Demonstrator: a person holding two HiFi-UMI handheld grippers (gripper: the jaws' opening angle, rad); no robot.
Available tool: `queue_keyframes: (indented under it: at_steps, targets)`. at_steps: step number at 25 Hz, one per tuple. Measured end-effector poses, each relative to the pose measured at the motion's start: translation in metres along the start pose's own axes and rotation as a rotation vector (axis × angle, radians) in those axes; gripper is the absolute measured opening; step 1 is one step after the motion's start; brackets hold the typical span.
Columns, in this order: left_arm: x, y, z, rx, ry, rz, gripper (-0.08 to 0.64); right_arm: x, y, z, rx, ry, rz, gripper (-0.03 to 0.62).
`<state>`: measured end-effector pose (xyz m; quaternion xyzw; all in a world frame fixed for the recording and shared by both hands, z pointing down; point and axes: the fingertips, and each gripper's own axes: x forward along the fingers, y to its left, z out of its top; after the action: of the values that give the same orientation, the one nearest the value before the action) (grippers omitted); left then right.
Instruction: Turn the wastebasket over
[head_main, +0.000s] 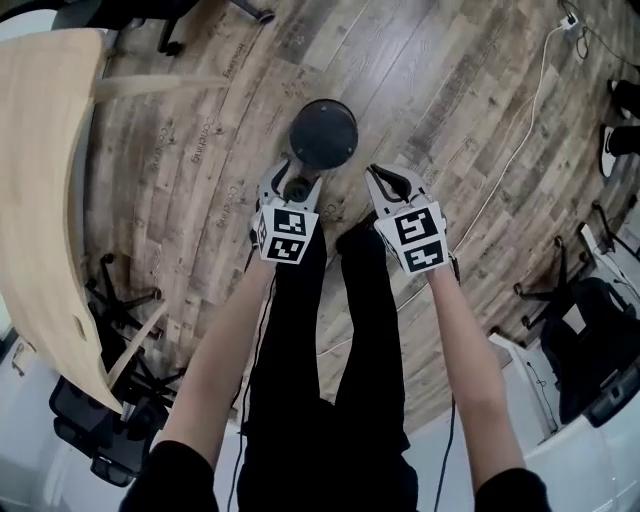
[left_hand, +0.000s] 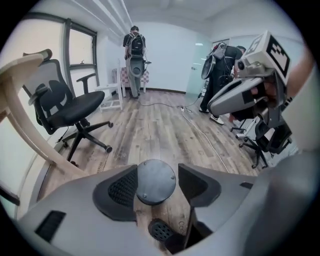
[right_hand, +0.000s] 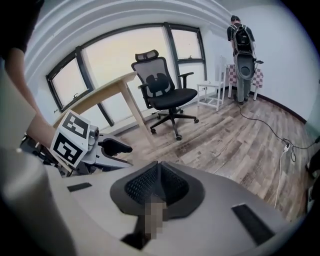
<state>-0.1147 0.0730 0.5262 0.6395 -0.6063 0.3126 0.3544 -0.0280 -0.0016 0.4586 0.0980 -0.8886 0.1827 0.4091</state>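
The dark wastebasket (head_main: 323, 133) stands upside down on the wooden floor, its round flat base facing up. Both grippers hang in the air well above it, just short of it in the head view. My left gripper (head_main: 292, 183) is open; in the left gripper view the basket's base (left_hand: 156, 180) shows far below through the gap between the pads (left_hand: 122, 190), which touch nothing. My right gripper (head_main: 386, 182) is to the right of the basket. Its ribbed pads (right_hand: 150, 184) lie together with nothing between them. Each gripper shows in the other's view: the right gripper (left_hand: 214, 106) and the left gripper (right_hand: 122, 148).
A light wooden table (head_main: 40, 200) stands at the left with black office chairs (left_hand: 65, 107) by it. A white cable (head_main: 510, 160) runs over the floor at the right. More chairs stand at the right edge (head_main: 590, 300). A person (left_hand: 134, 50) stands far back in the room.
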Motion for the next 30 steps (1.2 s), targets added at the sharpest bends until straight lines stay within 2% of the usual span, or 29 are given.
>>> queue_keyframes:
  at_steps: [7,11,16,22,26,30]
  targets:
    - [-0.08,0.013,0.08,-0.107,-0.138,0.051,0.073,-0.082,0.022,0.074,0.11,-0.124,-0.058,0.039]
    - [-0.132,0.015,0.124,-0.165,-0.227,0.011,0.029,-0.126,0.038,0.109,0.15,-0.206,-0.044,0.038]
    - [-0.198,0.009,0.173,-0.147,-0.318,-0.084,0.018,-0.172,0.048,0.154,0.162,-0.305,-0.086,0.038]
    - [-0.257,0.016,0.229,-0.173,-0.422,-0.227,0.017,-0.208,0.057,0.21,0.138,-0.433,-0.155,0.034]
    - [-0.298,0.01,0.257,-0.19,-0.474,-0.264,0.017,-0.246,0.065,0.231,0.156,-0.502,-0.183,0.034]
    - [-0.328,0.017,0.29,-0.158,-0.518,-0.278,0.017,-0.269,0.072,0.257,0.16,-0.568,-0.189,0.034]
